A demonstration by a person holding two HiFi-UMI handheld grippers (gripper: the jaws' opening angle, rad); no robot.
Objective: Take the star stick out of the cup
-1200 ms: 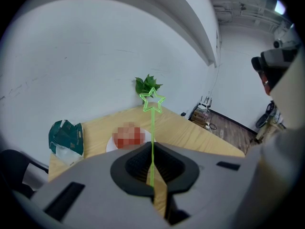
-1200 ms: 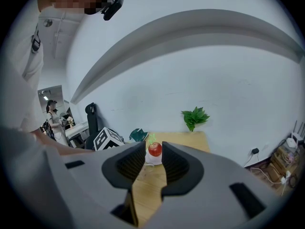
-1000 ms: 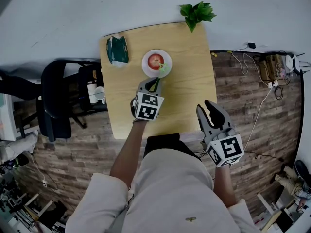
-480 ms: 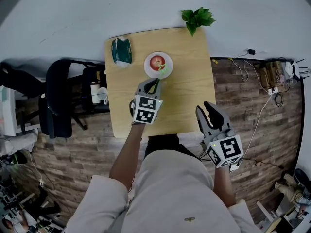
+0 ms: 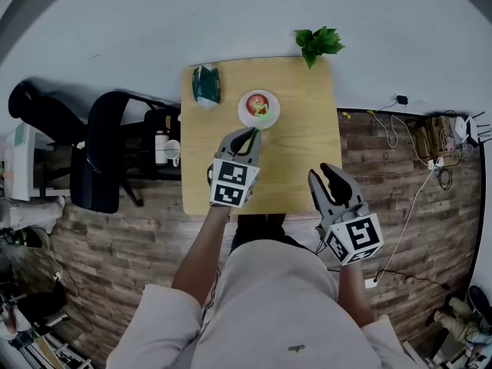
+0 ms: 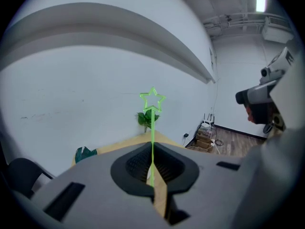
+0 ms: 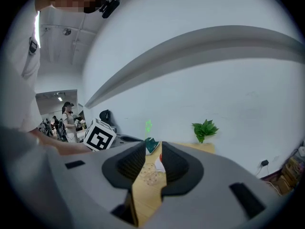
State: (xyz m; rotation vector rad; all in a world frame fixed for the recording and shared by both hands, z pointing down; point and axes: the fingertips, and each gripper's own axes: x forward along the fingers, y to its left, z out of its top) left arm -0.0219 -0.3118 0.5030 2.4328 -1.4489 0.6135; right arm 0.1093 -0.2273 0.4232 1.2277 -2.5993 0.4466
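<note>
Above the tabletop [image 5: 304,156], my left tongs [image 6: 152,162] pinch the star stick [image 6: 152,128] upright, star well above the cup [image 5: 244,110], so removal looks nearly done, its foot hidden; right tongs [image 7: 153,162] hang spread, empty.

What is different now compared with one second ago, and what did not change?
The left tongs, shut on the star stick, seem to have lifted slightly from the table, which now looks smaller and sits further right in the head view. Nothing was grasped or released. The right tongs stay open and empty; the cup, green packet and plant did not move.
</note>
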